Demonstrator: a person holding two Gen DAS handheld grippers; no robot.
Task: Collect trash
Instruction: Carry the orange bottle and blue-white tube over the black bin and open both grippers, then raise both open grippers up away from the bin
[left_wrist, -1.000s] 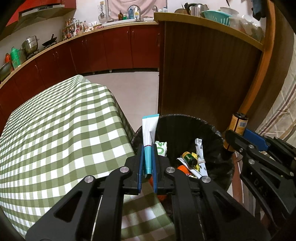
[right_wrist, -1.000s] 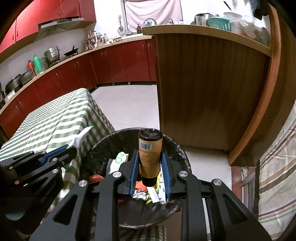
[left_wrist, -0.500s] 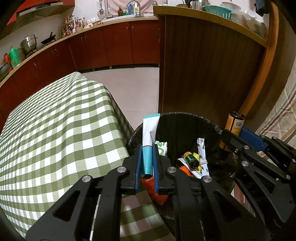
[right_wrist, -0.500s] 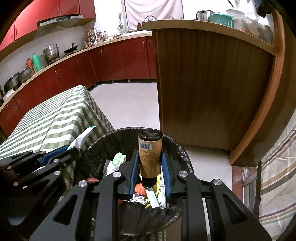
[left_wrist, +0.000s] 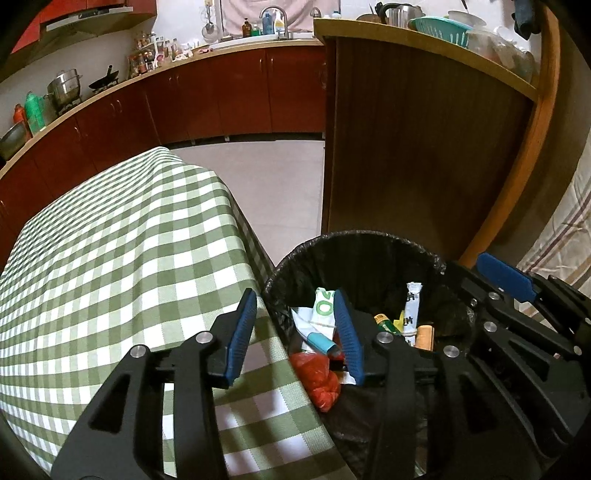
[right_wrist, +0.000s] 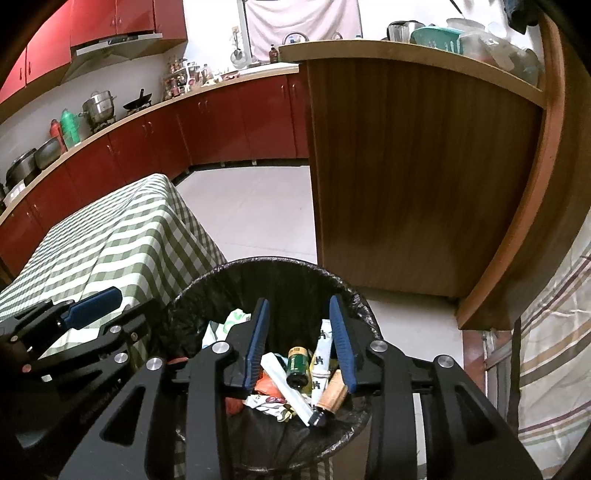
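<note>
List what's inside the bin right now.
In the bin: green battery, brown bottle, white tube, sachets, red wrapper. Anything beneath the pile is hidden.

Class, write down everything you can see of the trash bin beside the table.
The bin is round and lined with a crinkled black plastic bag folded over its rim. It stands upright on the pale tiled floor, against the checked tablecloth and before a wooden counter. It is open-topped, holding wrappers, a red bag, a green can, tubes and a brown bottle. Both grippers hover above it, jaws opening, empty.

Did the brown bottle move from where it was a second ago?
Yes. The brown bottle left the right gripper, whose jaws are opening, and dropped down inside the trash bin.
</note>
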